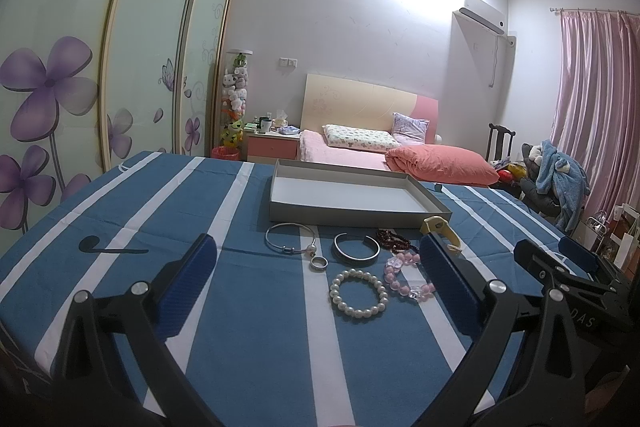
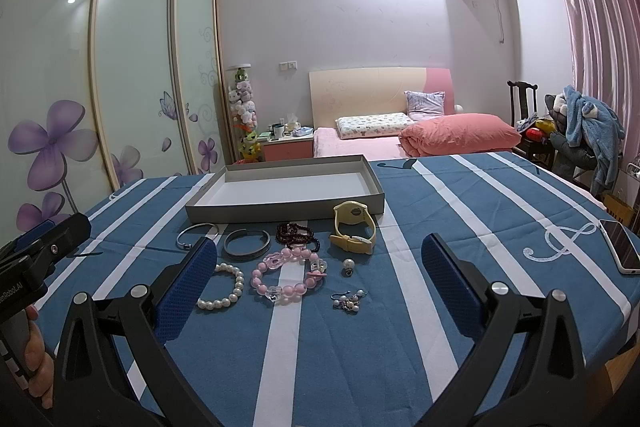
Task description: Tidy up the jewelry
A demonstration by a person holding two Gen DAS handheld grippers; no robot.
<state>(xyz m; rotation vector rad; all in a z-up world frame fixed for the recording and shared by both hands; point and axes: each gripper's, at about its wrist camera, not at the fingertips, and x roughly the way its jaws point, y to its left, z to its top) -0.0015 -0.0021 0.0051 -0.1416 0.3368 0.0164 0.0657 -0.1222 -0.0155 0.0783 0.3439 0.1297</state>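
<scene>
Blue-padded left gripper [image 1: 318,287] and right gripper [image 2: 316,285] both wide, jewelry just before grey tray [image 2: 280,211]

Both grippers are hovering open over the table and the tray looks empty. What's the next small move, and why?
I'd lower the left gripper onto the white pearl bracelet and close on it. It lies flat on the cloth between that gripper's open fingers, apart from the pink bead bracelet, so it is probably the cleanest first pick. The grey tray behind holds nothing yet.
</scene>
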